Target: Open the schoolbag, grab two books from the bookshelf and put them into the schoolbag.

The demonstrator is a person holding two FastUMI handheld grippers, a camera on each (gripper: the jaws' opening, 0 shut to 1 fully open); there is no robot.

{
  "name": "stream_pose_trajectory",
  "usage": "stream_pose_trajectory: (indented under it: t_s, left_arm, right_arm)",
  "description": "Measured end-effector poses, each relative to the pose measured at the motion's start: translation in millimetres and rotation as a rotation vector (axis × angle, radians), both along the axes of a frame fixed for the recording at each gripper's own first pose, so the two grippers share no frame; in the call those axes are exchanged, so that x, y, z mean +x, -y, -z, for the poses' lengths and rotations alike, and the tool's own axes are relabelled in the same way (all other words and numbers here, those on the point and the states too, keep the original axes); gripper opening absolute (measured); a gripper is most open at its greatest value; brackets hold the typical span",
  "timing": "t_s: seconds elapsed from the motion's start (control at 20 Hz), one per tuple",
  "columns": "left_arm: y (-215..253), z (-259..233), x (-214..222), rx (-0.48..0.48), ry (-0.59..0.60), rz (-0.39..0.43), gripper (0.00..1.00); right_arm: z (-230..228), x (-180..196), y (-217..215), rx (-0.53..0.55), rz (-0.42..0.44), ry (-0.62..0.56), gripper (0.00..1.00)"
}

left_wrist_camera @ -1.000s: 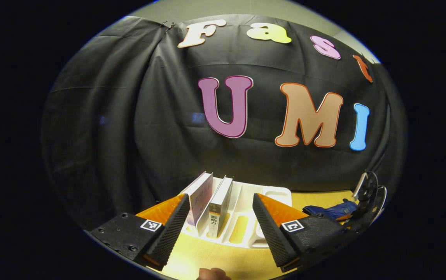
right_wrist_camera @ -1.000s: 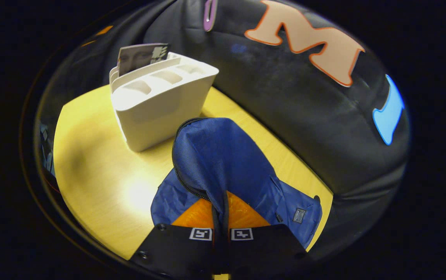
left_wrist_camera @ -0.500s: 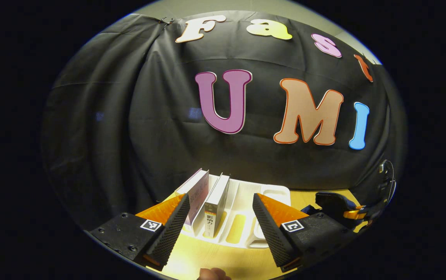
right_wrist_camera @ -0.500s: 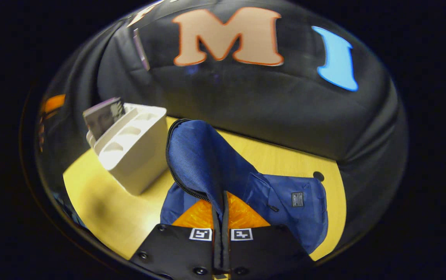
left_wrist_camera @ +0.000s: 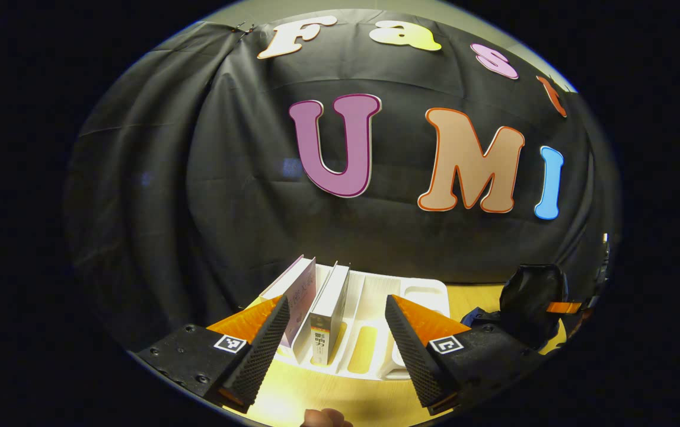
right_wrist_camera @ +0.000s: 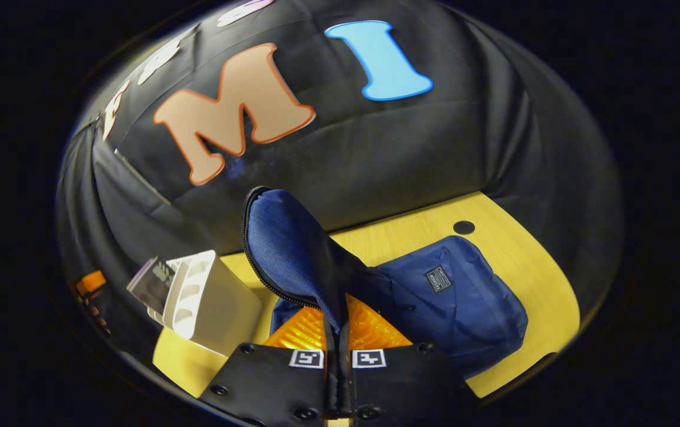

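Left gripper view: my left gripper (left_wrist_camera: 335, 332) hangs spread wide and empty before the white bookshelf (left_wrist_camera: 375, 332), lined up near the second book (left_wrist_camera: 329, 311) beside the first book (left_wrist_camera: 295, 293).

Right gripper view: my right gripper (right_wrist_camera: 338, 332) is clenched on the schoolbag flap (right_wrist_camera: 292, 252), lifting it off the blue schoolbag (right_wrist_camera: 458, 302). I judge the opening step underway; next I must close on a book.

Schoolbag (right_wrist_camera: 458, 296) patch, book (left_wrist_camera: 326, 308) spine print: both illegible.

Blue schoolbag (right_wrist_camera: 458, 302), white bookshelf (right_wrist_camera: 209, 302), yellow table (right_wrist_camera: 517, 261)
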State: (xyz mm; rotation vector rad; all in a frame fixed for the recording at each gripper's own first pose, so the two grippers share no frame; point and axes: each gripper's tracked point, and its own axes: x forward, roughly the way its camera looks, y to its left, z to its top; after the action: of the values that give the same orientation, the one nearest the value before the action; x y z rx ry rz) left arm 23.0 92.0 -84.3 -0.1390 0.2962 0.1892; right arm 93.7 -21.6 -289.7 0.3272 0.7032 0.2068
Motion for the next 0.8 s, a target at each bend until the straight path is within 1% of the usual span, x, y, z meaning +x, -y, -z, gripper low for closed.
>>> stream_pose_trajectory:
  t_s: [0.1,0.15,0.2,0.25,0.3,0.4,0.45,0.5,0.7,0.8]
  left_arm:
    - [0,9,9,0.012,-0.035,0.02,0.94]
    - [0,14,14,0.017,-0.057,0.028,0.96]
    - [-2,20,19,0.023,-0.081,0.037,0.96]
    - [-2,26,24,0.031,-0.106,0.047,0.95]
    - [-4,31,28,0.04,-0.132,0.059,0.94]
    - [-6,40,38,0.059,-0.176,0.08,0.96]
    - [-7,45,42,0.066,-0.206,0.094,0.96]
    - [-9,52,47,0.077,-0.237,0.106,0.96]
    - [-16,82,60,0.119,-0.365,0.156,0.94]
    - [-21,88,73,0.141,-0.391,0.168,0.97]
  right_arm:
    - [-1,0,8,0.024,0.041,0.006,0.04]
    - [-3,1,10,0.028,0.05,0.01,0.04]
    - [-4,1,10,0.031,0.056,0.011,0.04]
    - [-3,2,10,0.033,0.055,0.011,0.05]
    - [-3,2,10,0.031,0.053,0.012,0.04]
    - [-3,0,10,0.023,0.052,0.018,0.05]
    - [-3,0,10,0.019,0.05,0.02,0.04]
    - [-3,0,10,0.017,0.049,0.02,0.05]
    - [-3,1,10,0.016,0.048,0.02,0.05]
    - [-3,1,10,0.018,0.048,0.02,0.04]
